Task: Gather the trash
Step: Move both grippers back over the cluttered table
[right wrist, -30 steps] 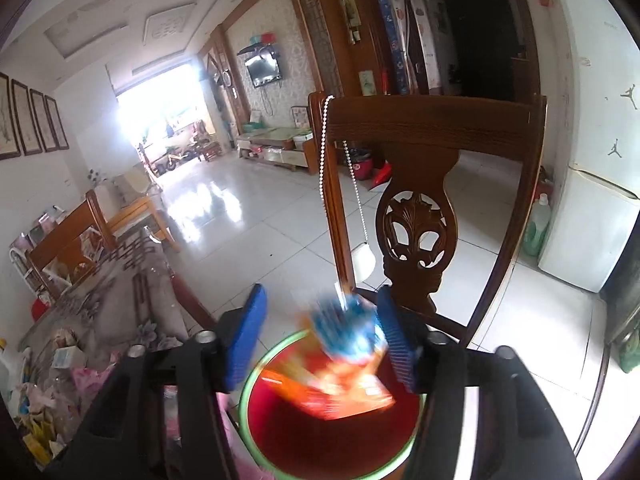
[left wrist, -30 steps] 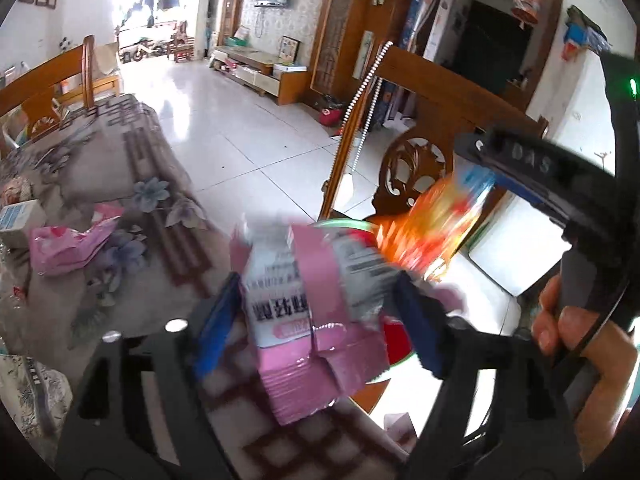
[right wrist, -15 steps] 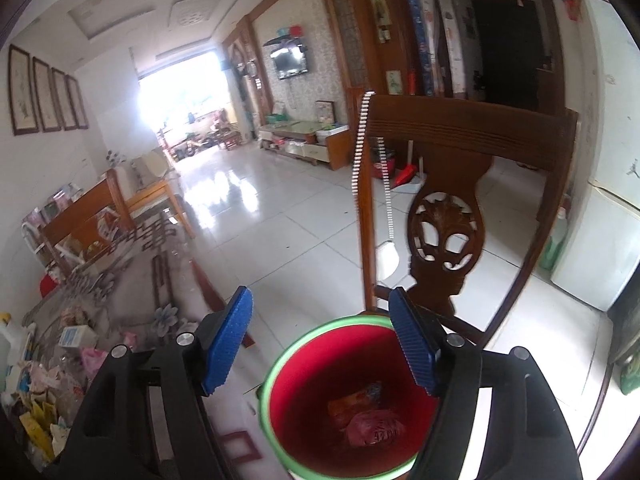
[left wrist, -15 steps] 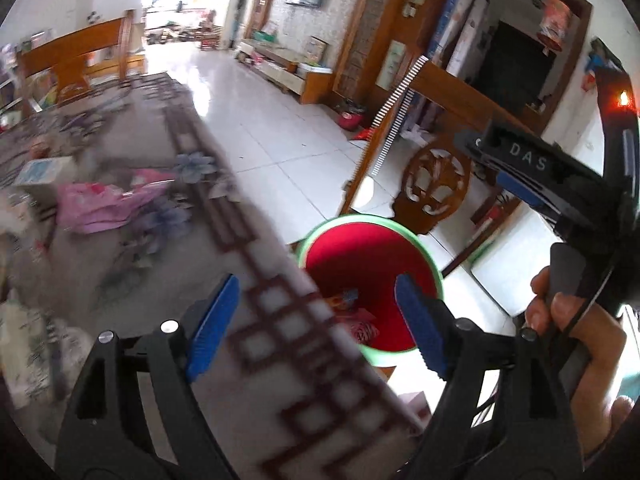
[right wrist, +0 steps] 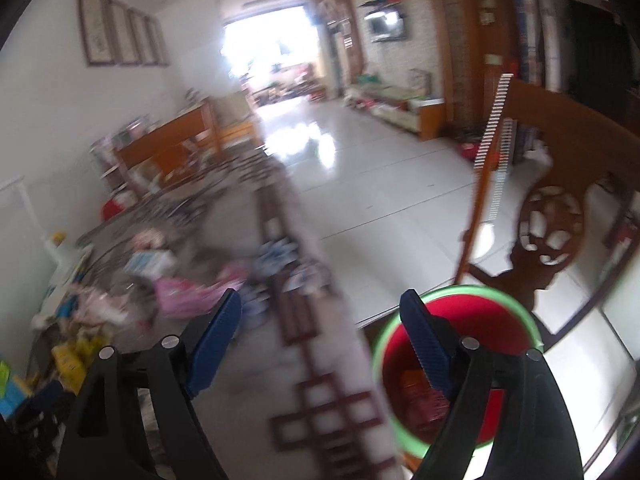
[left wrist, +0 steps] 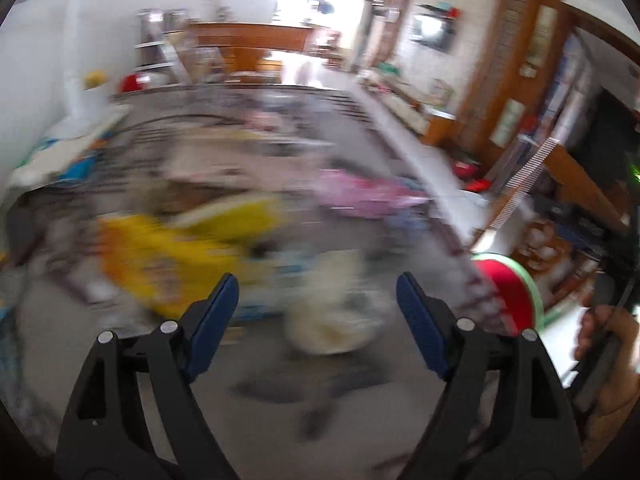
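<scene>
We hold the left gripper (left wrist: 316, 300) apart and empty; the right gripper (right wrist: 320, 320) is opening, empty. The yellow wrapper (left wrist: 168, 256) (blurred) looks light and crinkly; we'd pinch a near edge.

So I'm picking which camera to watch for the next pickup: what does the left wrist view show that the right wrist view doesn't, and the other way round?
Only the left wrist view shows a blurred pale bowl-like item ahead of the open left hand-held gripper, and a hand at the right edge.

Only the right wrist view looks down into the bin, with wrappers at the bottom, past the empty right hand-held gripper, whose jaws are opening.

Both show the pink wrapper, yellow packets and the red bin.
</scene>
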